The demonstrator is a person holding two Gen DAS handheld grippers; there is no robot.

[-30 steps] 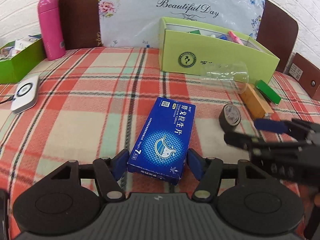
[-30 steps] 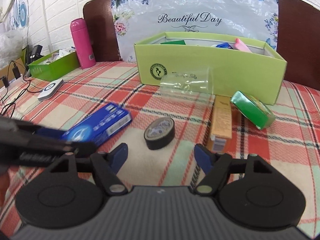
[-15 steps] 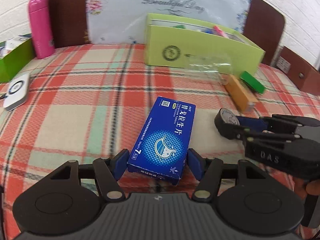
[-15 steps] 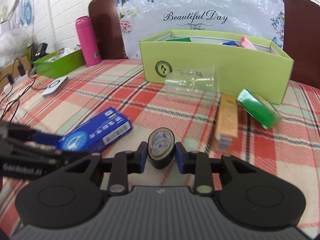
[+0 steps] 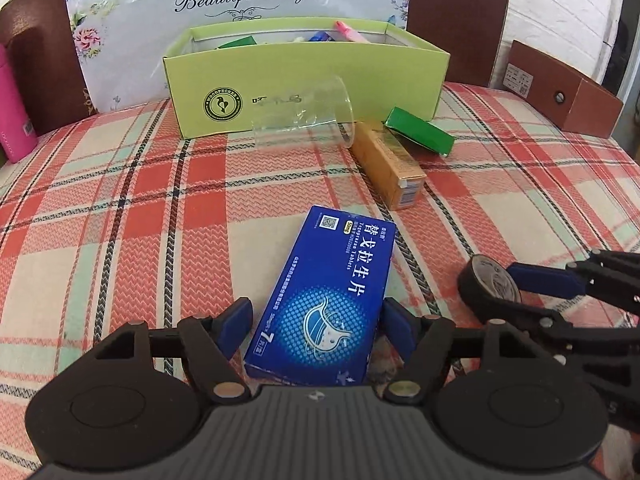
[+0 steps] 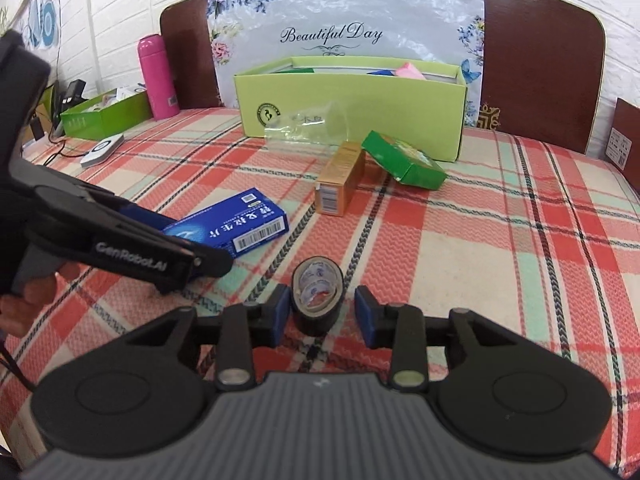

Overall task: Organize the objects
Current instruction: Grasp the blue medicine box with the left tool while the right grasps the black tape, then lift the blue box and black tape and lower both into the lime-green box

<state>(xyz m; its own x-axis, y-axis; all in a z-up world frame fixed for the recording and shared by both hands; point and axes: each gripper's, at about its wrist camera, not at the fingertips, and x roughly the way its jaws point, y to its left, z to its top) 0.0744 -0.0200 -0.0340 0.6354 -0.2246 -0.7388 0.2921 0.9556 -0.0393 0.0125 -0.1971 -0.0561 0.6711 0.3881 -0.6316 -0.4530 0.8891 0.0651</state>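
A blue medicine box (image 5: 332, 300) lies on the plaid cloth between the pads of my left gripper (image 5: 316, 320), which is open with gaps on both sides. It also shows in the right wrist view (image 6: 236, 224). A black tape roll (image 6: 318, 296) stands on edge between the pads of my right gripper (image 6: 322, 310), which is open around it with gaps on both sides. The roll (image 5: 490, 288) and right gripper show at the right of the left wrist view.
A light green open box (image 5: 304, 76) with several items stands at the back. In front of it lie a clear plastic cup (image 5: 308, 116), a tan carton (image 5: 388, 164) and a green box (image 5: 420, 132). A pink bottle (image 6: 158, 76) and a green tray (image 6: 104, 114) stand at left.
My right gripper closed on the tape roll, then opened again around it. The left wrist view swung right towards the green box; the blue box stays between its open pads.
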